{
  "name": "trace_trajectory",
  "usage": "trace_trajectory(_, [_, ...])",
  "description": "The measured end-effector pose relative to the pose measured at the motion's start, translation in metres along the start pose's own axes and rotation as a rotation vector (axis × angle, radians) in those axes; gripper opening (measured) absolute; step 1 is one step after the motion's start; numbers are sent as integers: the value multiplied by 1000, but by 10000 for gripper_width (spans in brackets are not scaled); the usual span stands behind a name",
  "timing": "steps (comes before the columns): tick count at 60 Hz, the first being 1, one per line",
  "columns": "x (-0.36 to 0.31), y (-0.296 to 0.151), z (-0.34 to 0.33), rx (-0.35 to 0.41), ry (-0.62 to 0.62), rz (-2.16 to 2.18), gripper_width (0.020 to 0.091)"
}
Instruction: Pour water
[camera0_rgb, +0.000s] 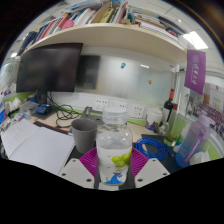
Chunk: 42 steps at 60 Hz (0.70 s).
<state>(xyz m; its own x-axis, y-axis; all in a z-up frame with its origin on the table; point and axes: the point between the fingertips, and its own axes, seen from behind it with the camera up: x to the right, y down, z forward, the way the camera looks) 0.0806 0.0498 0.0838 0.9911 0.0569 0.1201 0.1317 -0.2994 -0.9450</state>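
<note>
Bottle: a clear plastic bottle (115, 143) with a white screw cap still on, ribbed shoulders, see-through walls and a pale yellow-green tint low in its body; it stands upright.
Where it is: right between the two fingers of the tool (113, 163), near the front of the counter (50, 140).
Tool: both magenta pads (90, 160) sit against the bottle's sides, one on each flank, so the fingers are clamped on the bottle's lower half.
Cup: a grey cup (84, 133) stands just behind and to the left of the bottle, mouth up, close to it but whether they touch I cannot tell.
Paper: white sheets (38, 146) lie flat on the counter left of the cup.
Monitor: a dark screen (49, 68) stands at the back left.
Shelf: a white shelf (120, 38) runs overhead, loaded with books (85, 15).
Cable: a blue coil (153, 150) lies on the counter to the right of the bottle.
Beyond: a dark bottle (169, 106) stands further back at the right.
</note>
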Motion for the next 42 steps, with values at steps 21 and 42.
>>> trace_trajectory(21, [52, -72, 55, -79, 83, -897, 404])
trace_trajectory(42, [27, -100, 89, -115, 72, -1568, 404])
